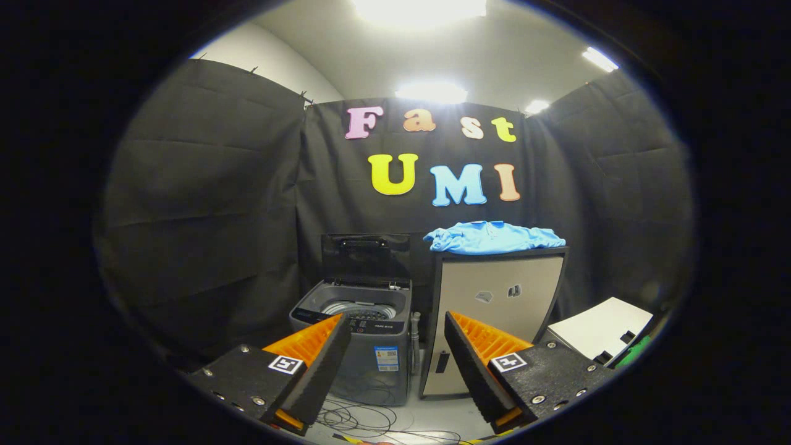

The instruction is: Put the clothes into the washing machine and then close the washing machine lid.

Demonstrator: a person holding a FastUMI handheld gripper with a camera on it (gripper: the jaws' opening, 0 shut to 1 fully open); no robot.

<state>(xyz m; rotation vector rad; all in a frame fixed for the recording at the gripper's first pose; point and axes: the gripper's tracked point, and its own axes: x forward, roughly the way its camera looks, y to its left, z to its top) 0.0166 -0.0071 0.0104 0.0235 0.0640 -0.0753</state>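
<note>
The hand-held gripper point(397, 334) is spread wide and holds nothing — its two orange-and-black fingers point(315, 349) stand well apart, with bare air between them. Through that gap, beyond the fingertips, stands the grey top-loading washing machine point(357, 337), its lid point(366, 256) raised upright against the black cloth wall so that the steel drum point(358, 308) shows inside. Loose black cables point(361, 417) lie on the floor in front of the washer. Just beside the machine, on its right, stands a pale cabinet with a dark frame point(494, 309). On top of this cabinet lies the folded blue polo shirt point(491, 238) — well beyond the fingers and higher than the washer's opening. Further right, a white box point(599, 327) sits low, with something green point(633, 352) at its edge.
</note>
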